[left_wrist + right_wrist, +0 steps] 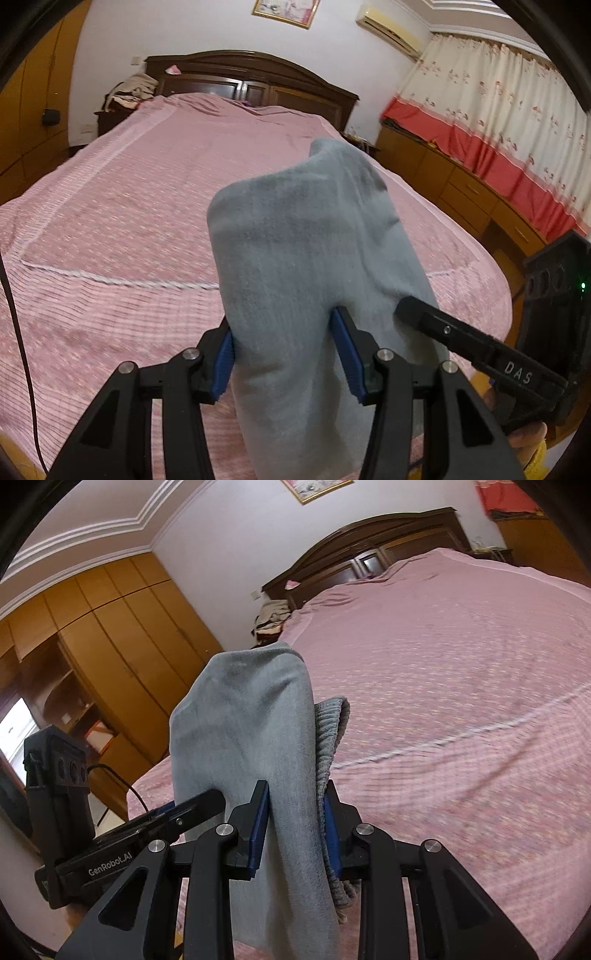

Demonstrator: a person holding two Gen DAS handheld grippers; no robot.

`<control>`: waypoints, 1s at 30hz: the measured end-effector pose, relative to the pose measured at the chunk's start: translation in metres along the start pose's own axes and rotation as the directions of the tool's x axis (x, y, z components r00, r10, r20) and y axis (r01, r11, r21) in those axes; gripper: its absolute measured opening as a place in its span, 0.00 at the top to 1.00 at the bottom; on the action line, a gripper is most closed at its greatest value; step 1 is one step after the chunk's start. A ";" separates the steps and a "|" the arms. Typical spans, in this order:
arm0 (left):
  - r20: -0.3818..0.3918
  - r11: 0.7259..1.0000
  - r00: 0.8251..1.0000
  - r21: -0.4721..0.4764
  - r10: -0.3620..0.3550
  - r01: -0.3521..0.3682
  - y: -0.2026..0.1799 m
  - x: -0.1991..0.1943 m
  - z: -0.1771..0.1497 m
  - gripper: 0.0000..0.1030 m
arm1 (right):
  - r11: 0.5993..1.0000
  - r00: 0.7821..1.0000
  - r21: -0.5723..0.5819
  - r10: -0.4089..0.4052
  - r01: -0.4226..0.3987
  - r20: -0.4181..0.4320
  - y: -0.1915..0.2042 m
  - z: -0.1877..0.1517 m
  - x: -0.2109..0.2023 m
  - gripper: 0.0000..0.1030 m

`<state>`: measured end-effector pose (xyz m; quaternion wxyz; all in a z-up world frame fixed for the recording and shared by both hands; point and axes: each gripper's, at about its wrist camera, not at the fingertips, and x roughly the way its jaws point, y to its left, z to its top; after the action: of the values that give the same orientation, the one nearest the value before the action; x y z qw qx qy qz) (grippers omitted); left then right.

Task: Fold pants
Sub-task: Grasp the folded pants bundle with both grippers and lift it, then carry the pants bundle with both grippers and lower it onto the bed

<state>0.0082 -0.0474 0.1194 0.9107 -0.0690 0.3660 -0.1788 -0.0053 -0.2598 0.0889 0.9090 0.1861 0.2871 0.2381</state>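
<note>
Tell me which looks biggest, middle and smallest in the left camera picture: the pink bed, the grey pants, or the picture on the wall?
1. Pink bed, which fills most of the view.
2. Grey pants; they look big partly because they hang right by the camera.
3. Picture on the wall, tiny and far away.

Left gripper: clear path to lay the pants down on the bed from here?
Probably yes. The left gripper is shut on the grey pants, and the pink bedspread ahead shows nothing in the way; the right gripper grips alongside.

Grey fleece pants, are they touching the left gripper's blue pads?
Touching. The left wrist view shows the grey fleece pants pinched between the left gripper's blue pads.
</note>
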 end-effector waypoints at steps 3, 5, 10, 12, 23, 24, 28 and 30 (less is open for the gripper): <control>0.009 1.000 1.000 -0.003 0.026 -0.026 0.024 0.001 0.009 0.50 | 1.000 1.000 -0.020 0.006 -0.006 -0.019 0.011 0.004 0.023 0.72; 0.012 0.999 0.999 -0.004 0.043 -0.043 0.040 0.005 0.011 0.50 | 1.000 0.999 -0.028 0.010 -0.011 -0.033 0.015 0.007 0.038 0.72; -0.008 0.996 0.997 -0.033 0.079 -0.079 0.076 0.026 0.029 0.50 | 1.000 0.997 -0.003 0.029 -0.029 -0.078 0.019 0.018 0.084 0.72; -0.016 0.995 0.996 -0.043 0.089 -0.090 0.089 0.034 0.034 0.50 | 0.999 0.994 0.007 0.036 -0.035 -0.102 0.018 0.022 0.104 0.72; -0.108 0.988 0.989 -0.111 0.100 -0.112 0.152 0.104 0.032 0.50 | 1.000 0.973 -0.025 -0.020 0.014 -0.231 0.009 0.022 0.194 0.72; -0.119 0.987 0.988 -0.116 0.098 -0.112 0.158 0.110 0.030 0.50 | 0.999 0.970 -0.031 -0.029 0.022 -0.240 0.006 0.020 0.199 0.72; -0.133 0.989 0.988 -0.112 0.083 -0.098 0.171 0.125 0.023 0.49 | 0.996 0.961 -0.067 -0.072 0.056 -0.266 -0.005 0.015 0.213 0.71; -0.133 0.990 0.988 -0.099 0.083 -0.097 0.171 0.125 0.023 0.47 | 0.994 0.959 -0.093 -0.084 0.061 -0.269 -0.004 0.013 0.215 0.69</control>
<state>0.1547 0.0643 0.0122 0.8874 -0.0887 0.4357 -0.1220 0.1590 -0.1499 0.0041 0.8759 0.1024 0.4061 0.2396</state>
